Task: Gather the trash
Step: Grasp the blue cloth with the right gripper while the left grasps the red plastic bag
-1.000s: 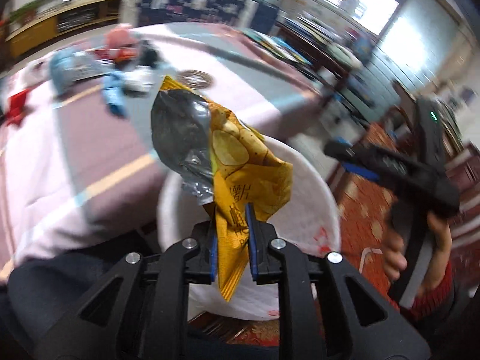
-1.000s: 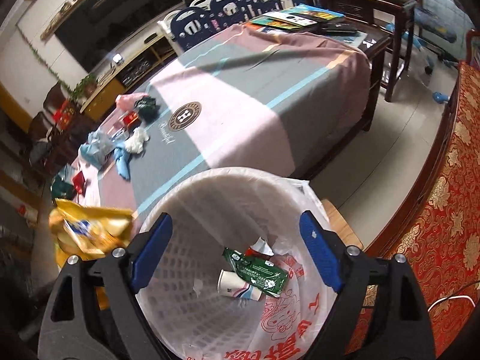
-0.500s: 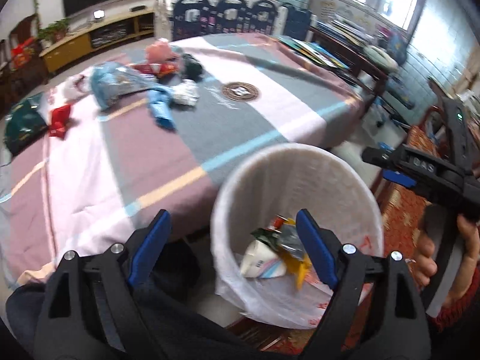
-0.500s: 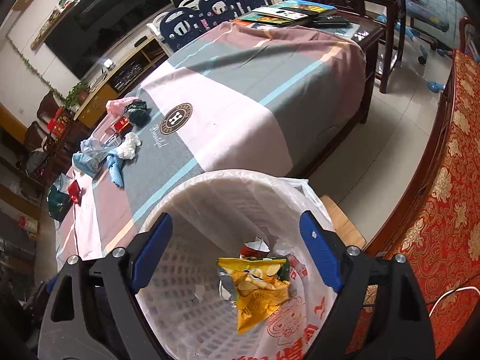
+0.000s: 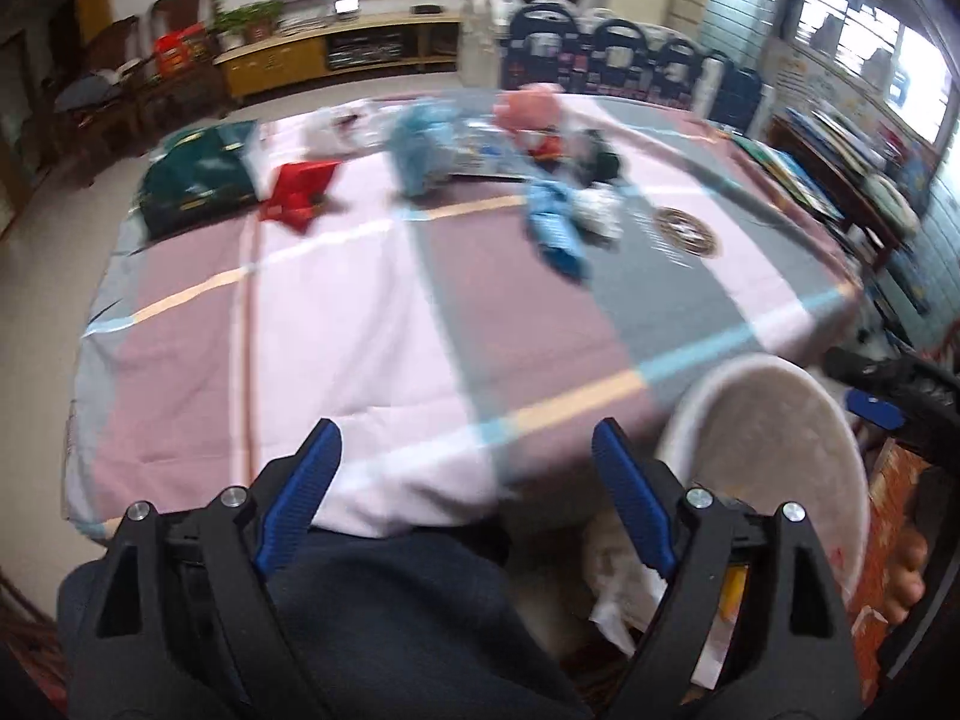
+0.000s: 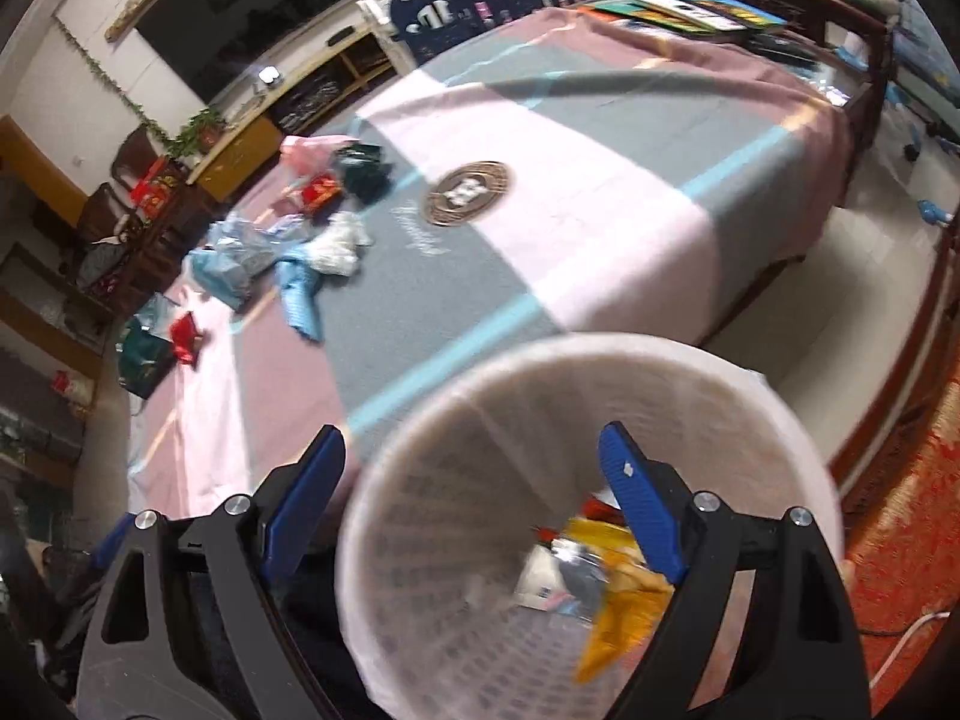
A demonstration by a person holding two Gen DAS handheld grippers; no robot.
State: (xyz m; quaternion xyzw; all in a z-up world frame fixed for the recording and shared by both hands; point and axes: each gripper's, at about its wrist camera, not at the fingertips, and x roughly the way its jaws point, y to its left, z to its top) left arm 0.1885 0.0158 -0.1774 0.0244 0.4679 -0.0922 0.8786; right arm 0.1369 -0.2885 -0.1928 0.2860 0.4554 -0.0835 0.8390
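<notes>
My left gripper (image 5: 465, 489) stands open and empty over the near edge of the table, with the white bin (image 5: 774, 420) just to its right. My right gripper (image 6: 471, 495) is open and empty above that white bin (image 6: 600, 372). Inside lies the yellow chip bag (image 6: 624, 588) with a white cup and other scraps. Trash sits far across the table: a blue wrapper (image 5: 555, 228), white crumpled paper (image 5: 600, 213), a light blue bag (image 5: 417, 150), a red packet (image 5: 300, 195), a dark green bag (image 5: 198, 177) and a pink bag (image 5: 531, 108).
The table carries a striped pink and grey cloth (image 5: 384, 312). The right gripper (image 5: 888, 390) and a hand show at the right edge of the left wrist view. Books (image 6: 678, 6) lie at the table's far end. A red patterned rug (image 6: 900, 510) covers the floor at right.
The left gripper opened and dropped the yellow chip bag into the bin, then swung left toward the table. The right gripper shifted left, so the bin now sits lower right in its view.
</notes>
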